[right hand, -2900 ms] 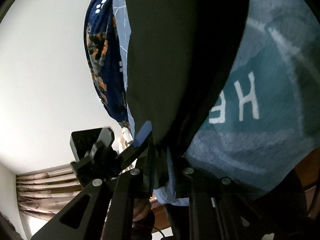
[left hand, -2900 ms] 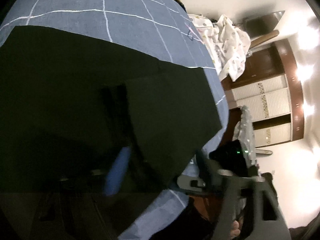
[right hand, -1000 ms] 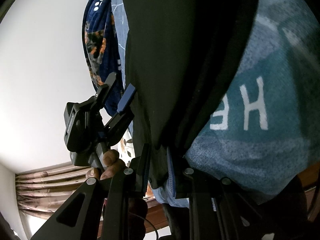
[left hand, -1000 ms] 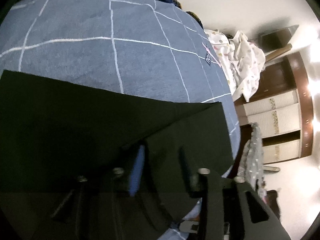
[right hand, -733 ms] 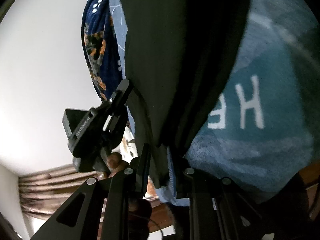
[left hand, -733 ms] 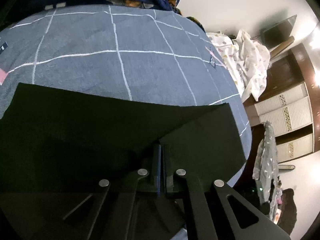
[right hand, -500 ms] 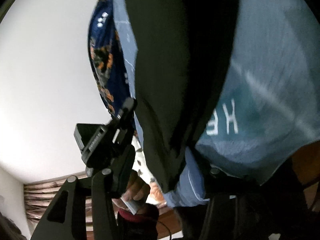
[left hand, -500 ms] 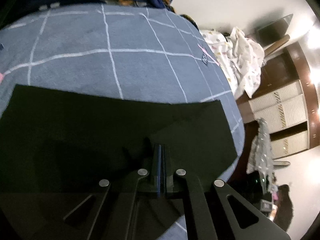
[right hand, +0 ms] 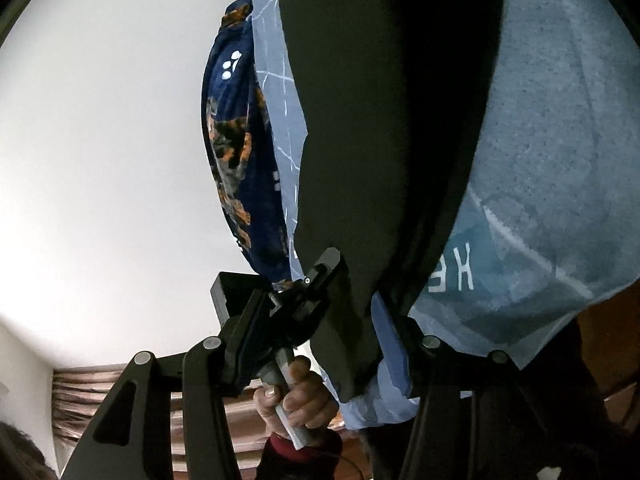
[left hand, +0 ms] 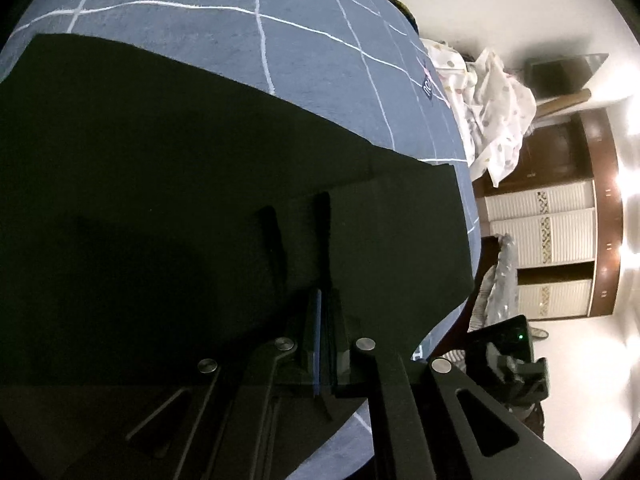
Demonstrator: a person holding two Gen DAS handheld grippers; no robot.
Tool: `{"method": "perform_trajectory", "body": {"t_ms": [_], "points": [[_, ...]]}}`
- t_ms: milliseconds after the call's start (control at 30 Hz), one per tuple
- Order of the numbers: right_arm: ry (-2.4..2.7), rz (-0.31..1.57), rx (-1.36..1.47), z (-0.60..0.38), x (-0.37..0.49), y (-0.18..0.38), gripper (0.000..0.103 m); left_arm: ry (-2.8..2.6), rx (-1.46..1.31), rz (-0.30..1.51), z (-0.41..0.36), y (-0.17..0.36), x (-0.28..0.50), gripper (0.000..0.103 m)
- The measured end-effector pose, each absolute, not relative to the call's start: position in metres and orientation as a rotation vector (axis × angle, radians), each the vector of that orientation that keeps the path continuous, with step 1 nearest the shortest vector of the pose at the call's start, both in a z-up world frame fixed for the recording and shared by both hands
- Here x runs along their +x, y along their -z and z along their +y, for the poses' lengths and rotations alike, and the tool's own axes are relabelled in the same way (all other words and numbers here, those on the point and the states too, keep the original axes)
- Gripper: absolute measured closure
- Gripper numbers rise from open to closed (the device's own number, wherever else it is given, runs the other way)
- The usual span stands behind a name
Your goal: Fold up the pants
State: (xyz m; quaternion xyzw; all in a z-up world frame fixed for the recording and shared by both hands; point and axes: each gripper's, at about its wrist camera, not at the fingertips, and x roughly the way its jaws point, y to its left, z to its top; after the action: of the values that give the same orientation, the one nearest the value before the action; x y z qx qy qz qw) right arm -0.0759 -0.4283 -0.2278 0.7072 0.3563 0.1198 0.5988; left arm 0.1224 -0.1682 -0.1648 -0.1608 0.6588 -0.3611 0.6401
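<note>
Black pants (left hand: pixel 168 184) lie folded flat on a blue bed cover (left hand: pixel 312 36) with white grid lines. In the left wrist view my left gripper (left hand: pixel 322 336) is shut on the near edge of the pants, its jaws pressed together. In the right wrist view the pants (right hand: pixel 384 120) hang over the bed edge. My right gripper (right hand: pixel 320 336) stands open, its jaws wide apart on either side of the cloth edge. The left gripper (right hand: pixel 296 308) and the hand holding it show there too, shut on the pants edge.
A dark patterned blanket (right hand: pixel 236 152) lies bunched at the far bed edge. A white spotted sheet (left hand: pixel 496 108) is heaped beyond the bed. A brown and white wardrobe (left hand: pixel 556 236) stands at the right. A blue towel with white letters (right hand: pixel 532 208) covers the bed's near side.
My left gripper closed on the near edge of the pants. My right gripper opened and let go of the cloth, its jaws now wide apart.
</note>
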Motion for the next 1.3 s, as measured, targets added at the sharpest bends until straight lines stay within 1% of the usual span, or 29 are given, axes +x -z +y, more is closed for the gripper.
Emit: {"method": "perform_trajectory", "body": {"t_ms": [100, 267, 433, 767, 833, 1000, 1033, 1067, 1100, 1133, 1167, 1233, 1300], "points": [[-0.244, 0.828, 1.642, -0.432, -0.076, 0.233, 0.052, 0.824, -0.371, 1.503, -0.168, 0.165, 0.122, 0.1], [-0.239, 0.774, 1.626, -0.441, -0.074, 0.227, 0.052, 0.825, -0.417, 1.515, -0.164, 0.169, 0.123, 0.099], [-0.187, 0.769, 1.618, -0.447, -0.078, 0.229, 0.052, 0.823, -0.384, 1.506, -0.166, 0.166, 0.122, 0.099], [-0.152, 0.698, 1.618, -0.468, -0.079, 0.232, 0.051, 0.828, -0.38, 1.497, -0.165, 0.166, 0.121, 0.099], [-0.161, 0.702, 1.601, -0.467, -0.076, 0.231, 0.052, 0.83, -0.37, 1.492, -0.165, 0.165, 0.121, 0.099], [-0.25, 0.781, 1.53, -0.439, -0.054, 0.23, 0.052, 0.835, -0.384, 1.491, -0.164, 0.166, 0.121, 0.099], [-0.274, 0.8, 1.506, -0.431, -0.049, 0.228, 0.053, 0.835, -0.386, 1.49, -0.164, 0.166, 0.121, 0.099], [-0.293, 0.817, 1.488, -0.424, -0.044, 0.228, 0.061, 0.834, -0.388, 1.491, -0.164, 0.167, 0.121, 0.099], [-0.309, 0.845, 1.465, -0.416, -0.039, 0.228, 0.074, 0.835, -0.389, 1.491, -0.164, 0.166, 0.121, 0.099], [-0.311, 0.876, 1.437, -0.408, -0.035, 0.228, 0.081, 0.837, -0.388, 1.492, -0.164, 0.166, 0.121, 0.099], [-0.308, 0.9, 1.417, -0.402, -0.033, 0.23, 0.092, 0.839, -0.388, 1.494, -0.163, 0.166, 0.121, 0.099], [-0.299, 0.923, 1.413, -0.396, -0.033, 0.235, 0.093, 0.834, -0.384, 1.497, -0.161, 0.164, 0.122, 0.099], [-0.291, 0.927, 1.411, -0.395, -0.035, 0.238, 0.094, 0.824, -0.379, 1.481, -0.158, 0.159, 0.122, 0.094]]}}
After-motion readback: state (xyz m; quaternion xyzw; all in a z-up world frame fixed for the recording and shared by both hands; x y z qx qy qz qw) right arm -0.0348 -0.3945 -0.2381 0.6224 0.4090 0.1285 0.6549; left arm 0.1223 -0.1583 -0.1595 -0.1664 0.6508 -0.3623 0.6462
